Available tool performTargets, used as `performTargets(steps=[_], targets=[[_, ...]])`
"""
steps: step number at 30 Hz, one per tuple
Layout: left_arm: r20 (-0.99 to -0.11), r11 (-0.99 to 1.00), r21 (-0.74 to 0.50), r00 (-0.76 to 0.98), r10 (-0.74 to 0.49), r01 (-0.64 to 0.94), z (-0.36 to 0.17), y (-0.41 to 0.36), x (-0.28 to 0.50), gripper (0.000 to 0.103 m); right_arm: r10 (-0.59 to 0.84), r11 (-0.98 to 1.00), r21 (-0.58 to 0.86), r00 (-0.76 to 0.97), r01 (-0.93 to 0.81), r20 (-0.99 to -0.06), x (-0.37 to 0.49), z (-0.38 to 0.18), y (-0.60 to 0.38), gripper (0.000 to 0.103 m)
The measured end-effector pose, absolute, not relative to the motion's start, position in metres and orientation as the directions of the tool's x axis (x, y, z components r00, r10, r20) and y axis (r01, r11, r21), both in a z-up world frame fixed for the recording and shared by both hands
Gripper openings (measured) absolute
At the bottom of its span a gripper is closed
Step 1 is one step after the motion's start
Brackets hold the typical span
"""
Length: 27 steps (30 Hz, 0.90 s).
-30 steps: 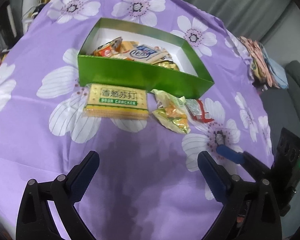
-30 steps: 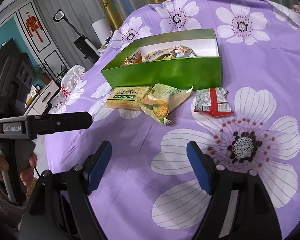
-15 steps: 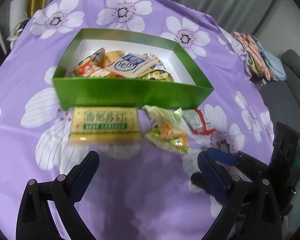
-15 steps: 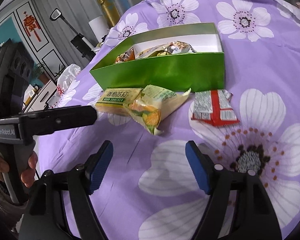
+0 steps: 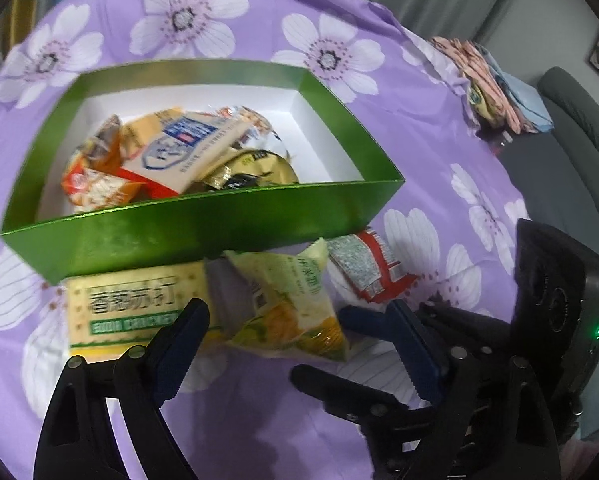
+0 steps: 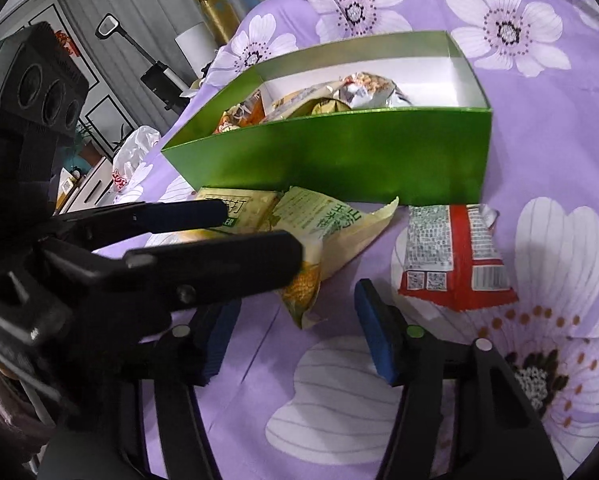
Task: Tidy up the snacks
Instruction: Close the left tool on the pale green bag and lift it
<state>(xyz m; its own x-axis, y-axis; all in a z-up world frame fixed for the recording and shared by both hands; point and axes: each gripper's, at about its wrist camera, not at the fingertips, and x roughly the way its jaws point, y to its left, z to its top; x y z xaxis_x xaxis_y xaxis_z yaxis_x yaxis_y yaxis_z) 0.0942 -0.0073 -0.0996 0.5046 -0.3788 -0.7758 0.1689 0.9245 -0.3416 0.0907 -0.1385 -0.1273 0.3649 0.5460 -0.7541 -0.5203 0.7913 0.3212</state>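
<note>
While both grippers' jaws, just narrowing, stand open, I'd bring the left gripper [image 5: 295, 332] square over the yellow-green packet [image 5: 287, 304] in front of the green box [image 5: 203, 224]. I'd keep the right gripper [image 6: 295, 332], gripping nothing, clear of it.

Soda cracker pack [image 5: 131, 312]: near edge covered by the left gripper [image 5: 299, 340]; in the right wrist view mostly hidden behind its fingers [image 6: 187, 212].
Green box [image 5: 203, 228] contents: overlapping, blurred; wrapper print unreadable.
Red-and-white packet [image 5: 369, 270]: far end hidden behind box wall.

Green box [image 5: 203, 220] of snacks; corn-snack packet [image 5: 287, 308] between open fingers [image 5: 183, 340]
</note>
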Motion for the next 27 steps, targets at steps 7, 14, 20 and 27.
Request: performTargets(steps=[7,14,20,27], targets=[[-0.789,0.908,-0.373,0.45,-0.418,0.189,-0.111,-0.009,0.102,0.061,0.558,0.781,0.335,0.349,-0.527,-0.753,0.096,-0.13,-0.136,0.042],[-0.793,0.902,-0.394,0.432,-0.43,0.174,-0.117,-0.008,0.102,0.054,0.57,0.769,0.343,0.337,-0.539,-0.75,0.096,-0.134,-0.133,0.03],[-0.794,0.904,-0.387,0.433,-0.427,0.183,-0.114,-0.011,0.095,0.048,0.567,0.764,0.323,0.343,-0.559,-0.749,0.091,-0.131,-0.134,0.019],[-0.782,0.901,-0.393,0.448,-0.433,0.185,-0.103,-0.012,0.078,0.048,0.579,0.764,0.331,0.362,-0.554,-0.73,0.076,-0.118,-0.138,0.019]])
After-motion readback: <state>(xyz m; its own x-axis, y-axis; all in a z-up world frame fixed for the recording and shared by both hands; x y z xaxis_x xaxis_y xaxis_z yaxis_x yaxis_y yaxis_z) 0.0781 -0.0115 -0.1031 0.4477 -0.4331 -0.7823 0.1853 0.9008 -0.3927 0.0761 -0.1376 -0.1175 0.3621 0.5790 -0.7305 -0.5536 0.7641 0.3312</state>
